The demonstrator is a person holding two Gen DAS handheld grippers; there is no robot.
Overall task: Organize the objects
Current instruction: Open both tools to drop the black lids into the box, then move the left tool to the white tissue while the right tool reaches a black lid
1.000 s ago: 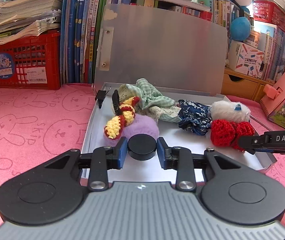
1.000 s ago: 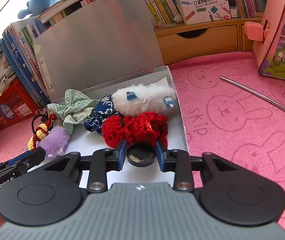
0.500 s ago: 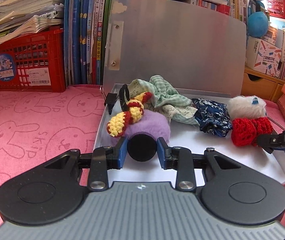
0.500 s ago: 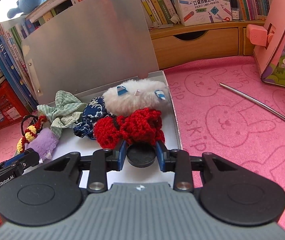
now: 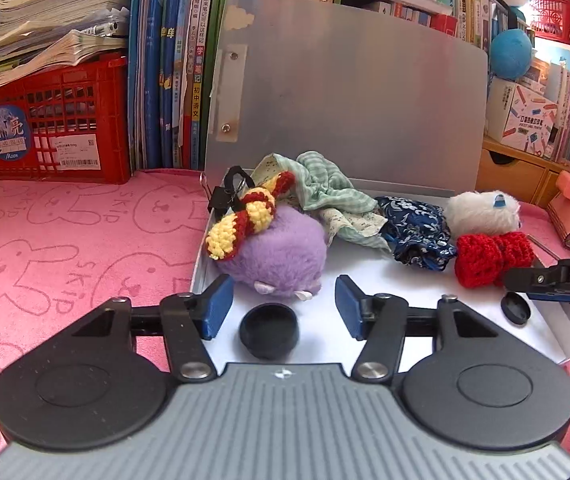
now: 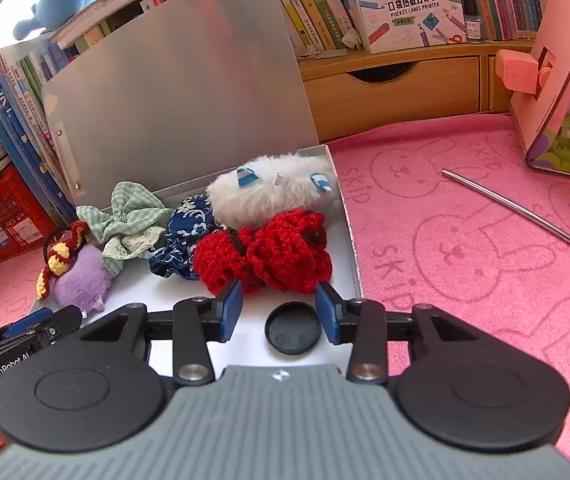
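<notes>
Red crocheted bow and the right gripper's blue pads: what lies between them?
Only bare white tray floor. The black cap lies between the opening right gripper pads, short of the red crocheted bow, in the right wrist view.

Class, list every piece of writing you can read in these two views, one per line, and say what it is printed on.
"POCKET LABEL PRINTER": white box on the shelf.
"SKIP": pink rabbit mat.
"GenRobot AI": left claw housing.
"DA", cut off: right claw housing.
"Moon": round sticker on the red crate.
Book spines: Chinese characters, mostly too small to read.
</notes>
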